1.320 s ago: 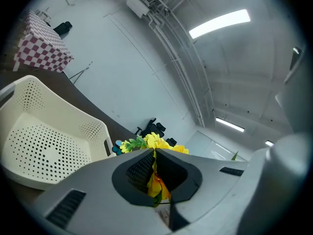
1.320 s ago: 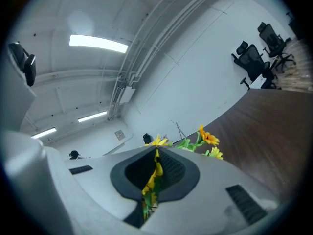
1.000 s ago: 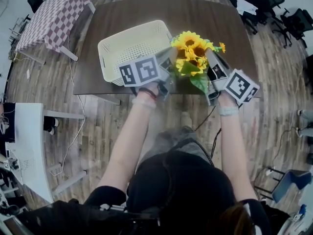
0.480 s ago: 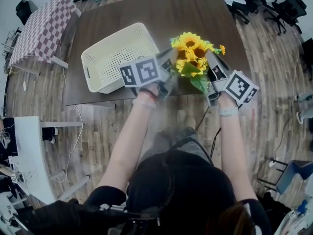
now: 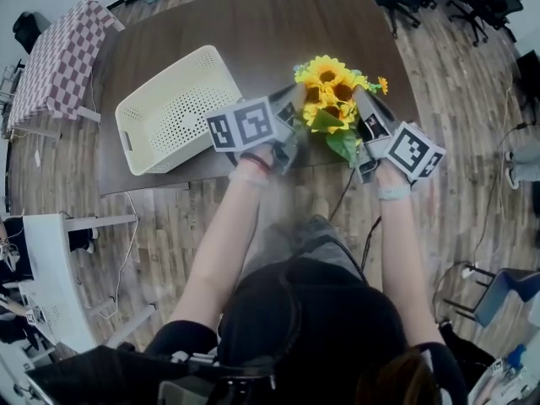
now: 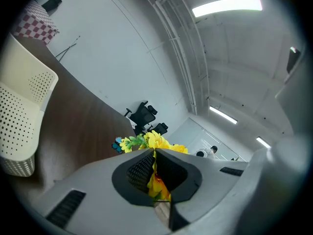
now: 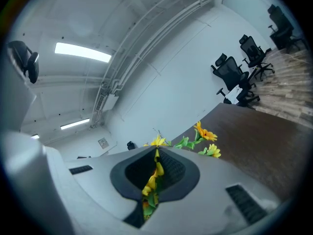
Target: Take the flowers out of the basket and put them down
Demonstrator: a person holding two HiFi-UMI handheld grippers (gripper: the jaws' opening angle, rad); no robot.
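The basket (image 5: 173, 112) is showing as matt cream plastic, perforated. The worktop (image 5: 253, 32) is looking like smooth dark wood, faintly sheened. The left gripper (image 6: 155, 155) and right gripper (image 7: 156, 154) are showing matt grey plastic shells, jaws lined with black mesh-textured pads (image 6: 141, 169). The flowers (image 5: 329, 87) are showing matt, fabric-like petals.

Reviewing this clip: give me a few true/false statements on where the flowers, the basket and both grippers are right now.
1. The yellow artificial sunflower bunch sits inside the cream perforated plastic basket. False: it is held outside, right of the basket.
2. The left gripper and right gripper both have jaws shut on the bunch. True.
3. The basket lies overturned. False: it stands opening-up on the dark brown wooden table.
4. Nothing shows inside the basket. True.
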